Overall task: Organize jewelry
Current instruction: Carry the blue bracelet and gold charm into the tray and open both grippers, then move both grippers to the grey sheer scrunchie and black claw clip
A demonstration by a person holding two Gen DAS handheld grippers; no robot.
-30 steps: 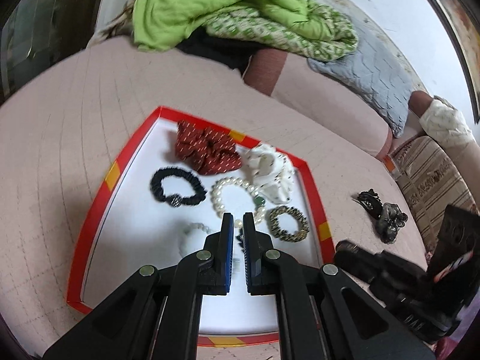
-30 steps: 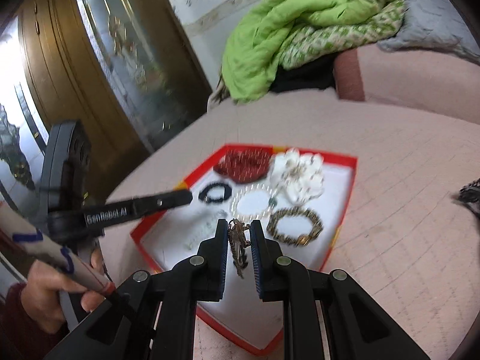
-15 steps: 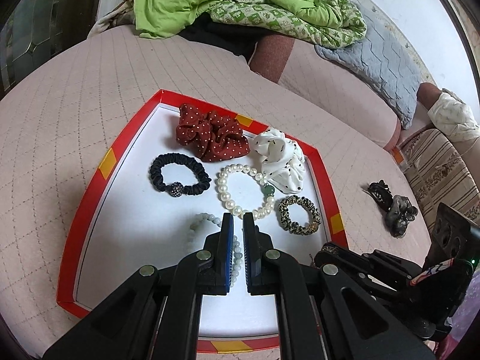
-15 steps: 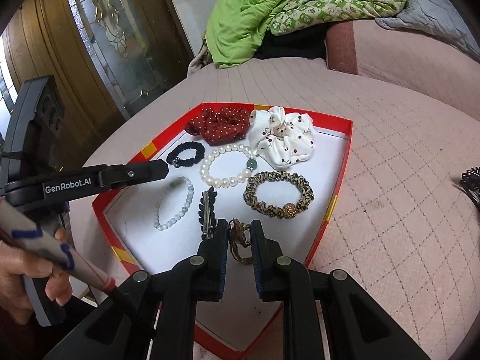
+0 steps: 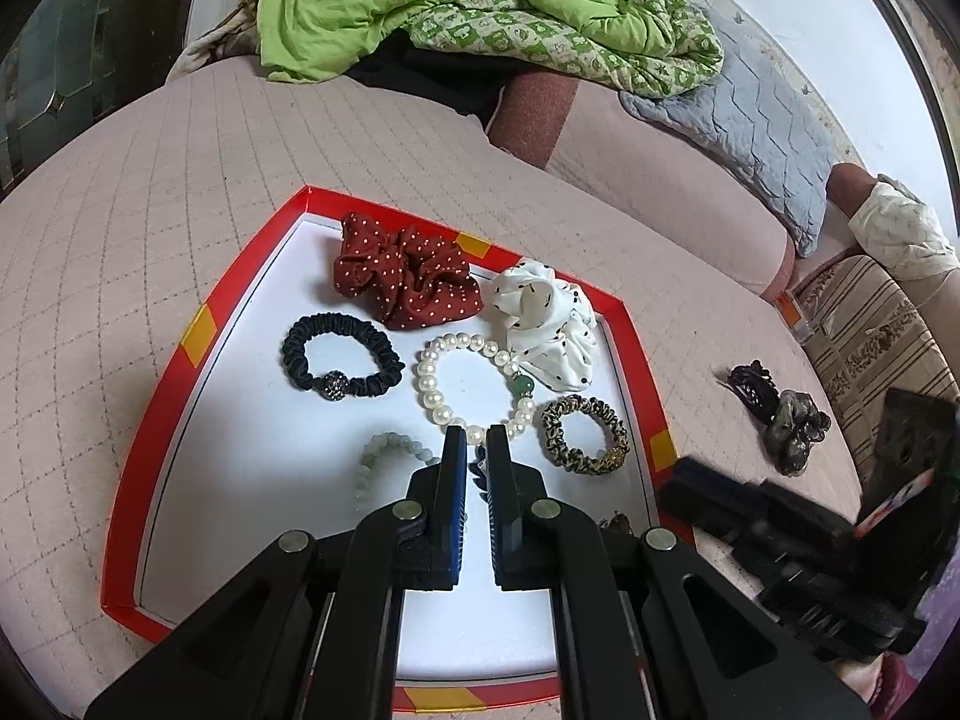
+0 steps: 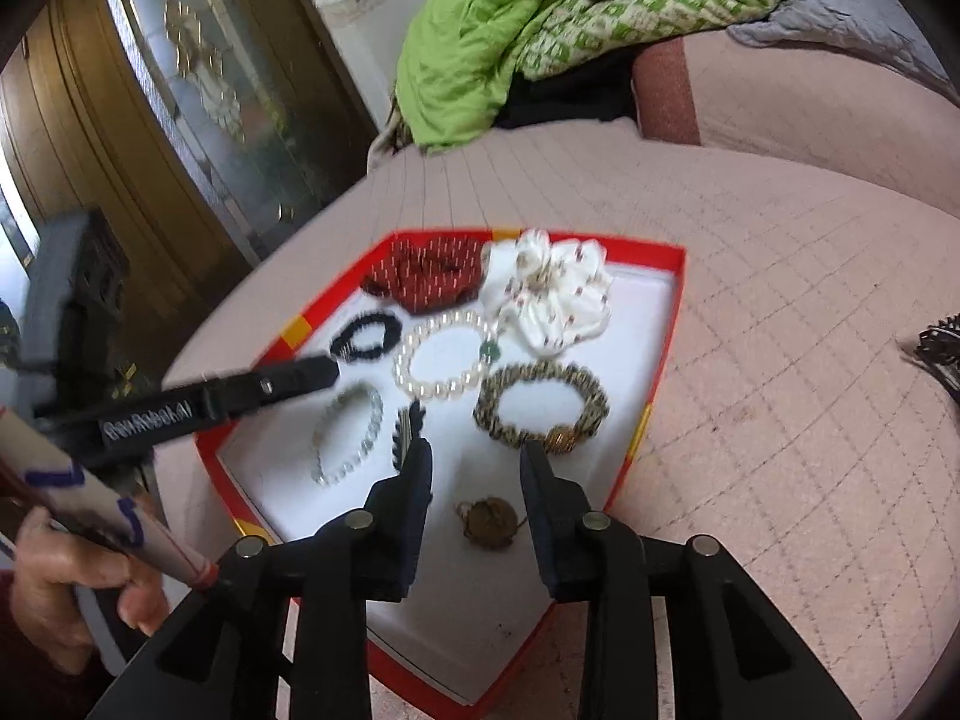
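In the red-rimmed tray point(image 6: 663, 324) on the bed, eight pieces lie arranged, a brooch point(image 6: 489, 521) between the right gripper point(image 6: 474, 456)'s parted fingers; the left gripper point(image 5: 476, 441)'s fingers sit nearly together, empty; two hair clips point(image 5: 780, 417) wait outside, toward the bed's right edge.

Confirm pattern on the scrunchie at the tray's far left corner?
Dark red scrunchie with small white polka dots; clearest in the left wrist view.

Both wrist views look down from close above at the shared red tray point(image 5: 198, 324) point(image 6: 660, 360).
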